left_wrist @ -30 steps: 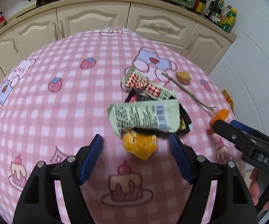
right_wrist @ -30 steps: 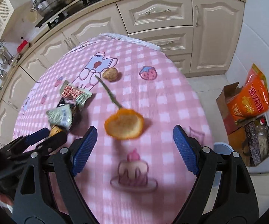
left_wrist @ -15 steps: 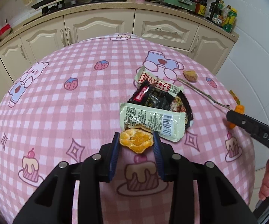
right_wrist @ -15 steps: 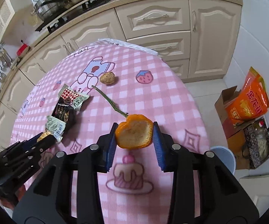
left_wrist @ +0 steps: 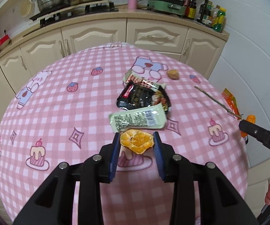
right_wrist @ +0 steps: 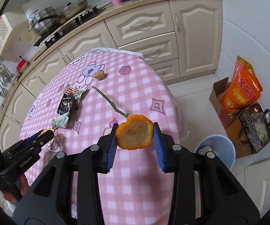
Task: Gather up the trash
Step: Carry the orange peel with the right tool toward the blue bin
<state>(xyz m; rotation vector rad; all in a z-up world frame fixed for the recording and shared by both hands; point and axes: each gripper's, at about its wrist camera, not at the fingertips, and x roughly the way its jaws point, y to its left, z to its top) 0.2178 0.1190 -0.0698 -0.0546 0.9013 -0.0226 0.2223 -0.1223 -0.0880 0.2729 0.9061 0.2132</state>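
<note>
My left gripper [left_wrist: 136, 140] is shut on a peeled orange piece [left_wrist: 136, 140] and holds it above the pink checked table [left_wrist: 60, 112]. My right gripper [right_wrist: 135, 136] is shut on an orange peel [right_wrist: 134, 136], lifted near the table's right edge. On the table lie a pale green wrapper [left_wrist: 137, 120], a black wrapper [left_wrist: 140, 97], a red-checked wrapper [left_wrist: 140, 79], a green stem [right_wrist: 109, 101] and a brown lump [left_wrist: 173, 74]. A light blue bin [right_wrist: 216, 148] stands on the floor, right of the table.
Cream kitchen cabinets [left_wrist: 97, 35] and a counter with pots run behind the table. A cardboard box with an orange bag [right_wrist: 238, 91] and a dark bag stand on the floor beyond the bin. The right gripper shows in the left wrist view [left_wrist: 247, 125].
Both grippers closed from open: the left on the orange piece, the right on the peel. Both then lifted and drew back from the table.
</note>
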